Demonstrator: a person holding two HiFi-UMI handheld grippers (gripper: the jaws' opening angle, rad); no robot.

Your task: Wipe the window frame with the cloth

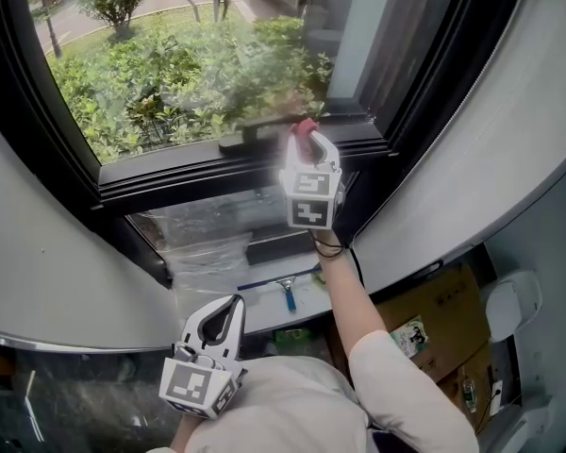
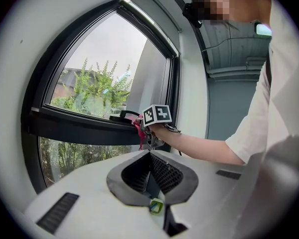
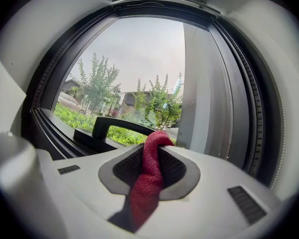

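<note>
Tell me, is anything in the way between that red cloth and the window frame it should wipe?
Nothing visible: the right gripper holds the red cloth close to the window frame. Only the black handle, on the frame just left of it, could block a leftward wipe.

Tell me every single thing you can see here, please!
window frame: one, black, across the top of the head view
window handle: one, black, on the frame, just past the right gripper's tips
bushes: many, green, outside the glass
clear plastic sheet: one, see-through, below the frame
blue-handled tool: one, blue, on the ledge below the frame; too small to tell what kind
cardboard box: one, brown, low on the right
cloth: one, red, pinched in the right gripper
right gripper: one, white, up at the frame, shut on the cloth
left gripper: one, white, held low, shut, empty
arm: one, white sleeve, reaching to the frame
</note>
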